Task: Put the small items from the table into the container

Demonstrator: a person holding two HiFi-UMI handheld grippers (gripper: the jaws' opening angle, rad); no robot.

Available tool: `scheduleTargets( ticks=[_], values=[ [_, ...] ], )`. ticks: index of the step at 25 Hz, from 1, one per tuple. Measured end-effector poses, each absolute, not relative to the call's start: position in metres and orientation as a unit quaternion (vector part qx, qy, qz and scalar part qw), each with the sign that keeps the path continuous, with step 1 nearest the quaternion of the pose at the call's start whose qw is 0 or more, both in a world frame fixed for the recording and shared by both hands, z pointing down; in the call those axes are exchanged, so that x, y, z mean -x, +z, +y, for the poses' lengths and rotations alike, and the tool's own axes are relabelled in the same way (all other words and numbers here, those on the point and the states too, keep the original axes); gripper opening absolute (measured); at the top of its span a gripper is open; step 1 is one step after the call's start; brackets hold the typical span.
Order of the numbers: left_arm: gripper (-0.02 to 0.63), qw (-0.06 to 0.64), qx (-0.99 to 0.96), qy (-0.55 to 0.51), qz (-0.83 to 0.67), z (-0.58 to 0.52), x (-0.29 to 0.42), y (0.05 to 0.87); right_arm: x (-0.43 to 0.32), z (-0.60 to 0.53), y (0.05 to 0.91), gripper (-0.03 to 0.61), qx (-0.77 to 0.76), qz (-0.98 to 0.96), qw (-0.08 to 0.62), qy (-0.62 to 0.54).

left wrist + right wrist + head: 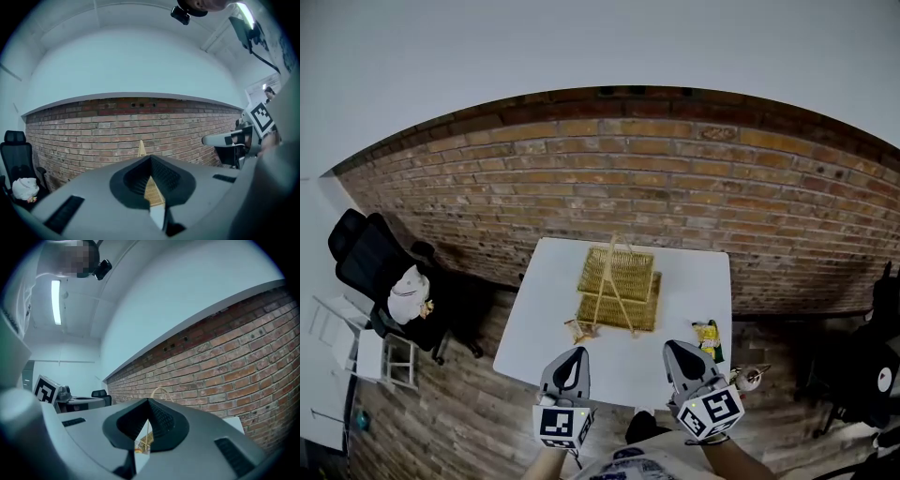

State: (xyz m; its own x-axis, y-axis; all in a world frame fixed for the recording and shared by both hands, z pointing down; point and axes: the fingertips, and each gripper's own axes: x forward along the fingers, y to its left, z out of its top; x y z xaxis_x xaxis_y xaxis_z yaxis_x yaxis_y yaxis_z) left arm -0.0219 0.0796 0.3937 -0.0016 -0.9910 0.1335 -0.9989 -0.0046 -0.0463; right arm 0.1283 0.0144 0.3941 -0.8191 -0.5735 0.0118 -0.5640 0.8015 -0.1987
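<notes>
Head view, looking steeply down: the left gripper (573,352) and the right gripper (676,346) are side by side over the near edge of a white table (536,323), both pointing away from the person toward the far side. Each gripper's own view shows its dark ribbed pads pressed together at the tip with nothing pinched between them, so both are clenched and empty. Through the narrow slit below the left pads only a strip of woven straw and white tabletop shows. The right gripper view gives a similar sliver of straw.

Ahead of the grippers a wicker basket (619,284) stands on the far middle of the table, its thin arched handle (614,281) upright above it. A small brownish item (580,330) lies on the table just beside the basket's near left corner, ahead of the left gripper. A yellow and green item (708,338) lies near the table's right edge, just beside the right gripper's tip (too small to say what either one is).

Beyond the table runs a brick wall (675,178). To the left, on the wooden floor, a black office chair (361,258) carries a white bundle (408,295).
</notes>
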Motion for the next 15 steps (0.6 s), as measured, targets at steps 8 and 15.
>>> scheduleTargets(
  ticks=[8,15],
  values=[
    [0.049,0.038,-0.71,0.067,-0.7,0.001,0.048,0.398,-0.102,-0.059,0.397,0.017,0.301,0.949,0.018,-0.096],
    [0.049,0.054,-0.714,0.075,-0.694,-0.025,0.069,0.403,-0.087,-0.09,0.398,0.017,0.313,0.944,0.01,-0.1]
  ],
)
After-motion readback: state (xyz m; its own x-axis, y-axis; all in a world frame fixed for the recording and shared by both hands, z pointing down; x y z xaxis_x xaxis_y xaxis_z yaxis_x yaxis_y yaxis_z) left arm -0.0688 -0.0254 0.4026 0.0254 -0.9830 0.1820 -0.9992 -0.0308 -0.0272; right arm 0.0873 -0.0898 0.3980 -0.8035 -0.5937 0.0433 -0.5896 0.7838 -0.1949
